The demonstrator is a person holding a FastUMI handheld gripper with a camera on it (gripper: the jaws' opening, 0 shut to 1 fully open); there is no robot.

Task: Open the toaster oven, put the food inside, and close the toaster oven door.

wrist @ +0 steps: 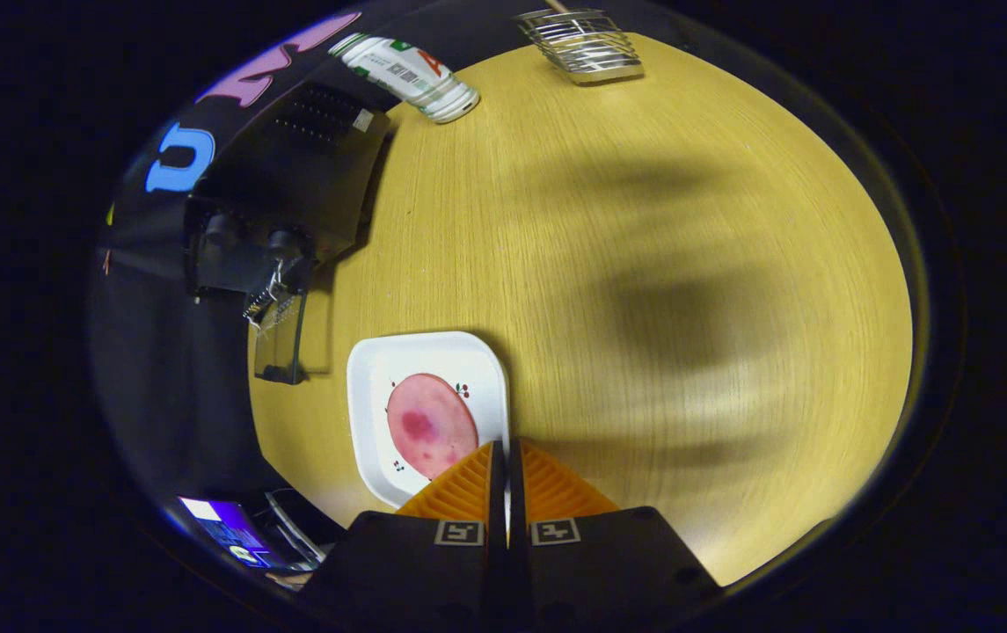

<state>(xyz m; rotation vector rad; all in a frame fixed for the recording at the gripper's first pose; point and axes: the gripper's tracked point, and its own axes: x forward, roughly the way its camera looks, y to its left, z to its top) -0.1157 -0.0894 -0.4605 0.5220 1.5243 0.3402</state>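
wooden table [644, 264], plate [371, 369], toaster oven [292, 176], can [406, 75]

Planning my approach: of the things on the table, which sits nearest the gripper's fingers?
The white plate carrying the pink slice of food; its edge lies right at the closed fingertips of the gripper. The toaster oven, can and wire rack stand farther off.

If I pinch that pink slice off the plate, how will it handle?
The slice looks thin and flat, so probably floppy and light. Its glossy surface may be slippery. The gripper, fingers together at the plate rim, might push it before gripping.

Bare table [644, 264] lies open ahead; toaster oven [292, 185] and plate [371, 387] crowd one side
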